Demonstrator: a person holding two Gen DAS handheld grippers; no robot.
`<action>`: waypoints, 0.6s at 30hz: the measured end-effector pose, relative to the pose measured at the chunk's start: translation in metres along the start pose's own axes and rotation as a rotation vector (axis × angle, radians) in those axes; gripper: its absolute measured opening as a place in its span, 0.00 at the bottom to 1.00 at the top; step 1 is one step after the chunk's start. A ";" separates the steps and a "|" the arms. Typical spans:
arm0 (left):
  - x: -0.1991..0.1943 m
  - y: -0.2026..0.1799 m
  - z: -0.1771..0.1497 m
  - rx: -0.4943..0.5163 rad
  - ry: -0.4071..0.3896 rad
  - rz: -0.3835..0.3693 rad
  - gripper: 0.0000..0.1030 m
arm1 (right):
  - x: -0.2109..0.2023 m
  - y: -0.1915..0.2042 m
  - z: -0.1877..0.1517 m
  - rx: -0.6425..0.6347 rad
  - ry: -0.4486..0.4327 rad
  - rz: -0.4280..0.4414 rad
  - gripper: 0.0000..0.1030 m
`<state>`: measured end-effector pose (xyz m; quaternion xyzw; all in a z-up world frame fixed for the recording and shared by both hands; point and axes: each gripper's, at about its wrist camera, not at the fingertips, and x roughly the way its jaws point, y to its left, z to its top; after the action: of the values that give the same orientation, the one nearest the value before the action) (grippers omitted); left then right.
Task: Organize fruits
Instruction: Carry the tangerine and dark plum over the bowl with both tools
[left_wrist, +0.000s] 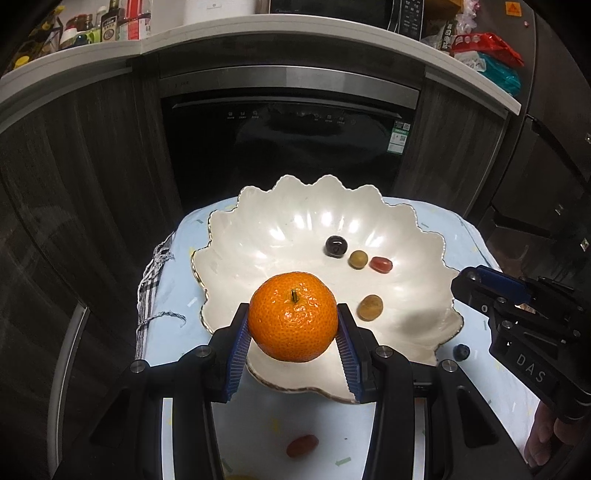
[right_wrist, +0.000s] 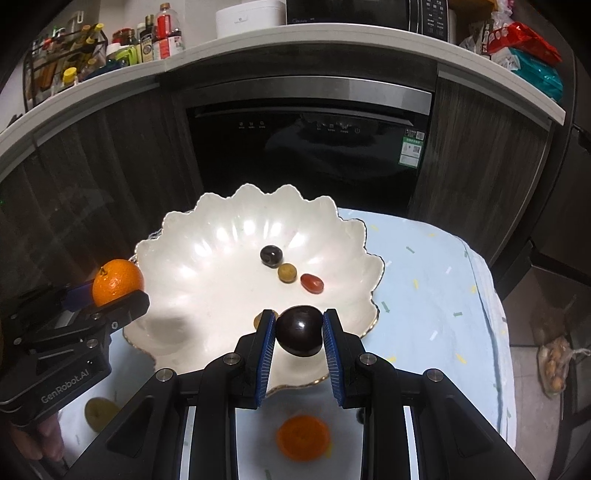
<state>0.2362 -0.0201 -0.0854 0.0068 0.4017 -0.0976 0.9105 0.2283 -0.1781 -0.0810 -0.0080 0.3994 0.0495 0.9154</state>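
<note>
A mandarin orange was clamped between the blue pads of the left gripper, stem upward, and was held above the near rim of a white scalloped bowl. In the right wrist view the same orange was seen at the bowl's left rim, gripped in the left gripper.

A dark, glossy plum was clenched between the pads of the right gripper, and it was likewise held over the near rim of the bowl. From the left wrist view only the side of the right gripper was shown at the bowl's right rim, and its load could not be made out there.

Four small fruits were lying inside the bowl. A dark round fruit, an olive-green one and a red oblong one were lined up close together, right of the bowl's centre, toward its far side. A tan fruit lay apart from them, nearer the near rim.

The bowl stood on a table covered with a pale blue cloth, toward its far left corner. A blueberry rested on the cloth just beside the bowl's right near rim. A red fruit lay at the near edge of the table, below the left gripper. Another orange, blurred, and a yellowish fruit were seen near the same edge in the right wrist view.
</note>
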 end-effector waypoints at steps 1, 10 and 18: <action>0.002 0.001 0.001 -0.001 0.004 -0.001 0.43 | 0.001 0.000 0.001 0.001 0.003 -0.001 0.27; 0.014 0.000 0.007 0.013 0.037 0.013 0.43 | 0.013 -0.003 0.009 0.007 0.029 0.010 0.27; 0.023 0.000 0.007 0.018 0.070 0.031 0.44 | 0.021 -0.002 0.014 -0.009 0.056 0.020 0.28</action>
<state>0.2566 -0.0243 -0.0979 0.0247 0.4322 -0.0868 0.8973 0.2526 -0.1774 -0.0867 -0.0093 0.4246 0.0599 0.9034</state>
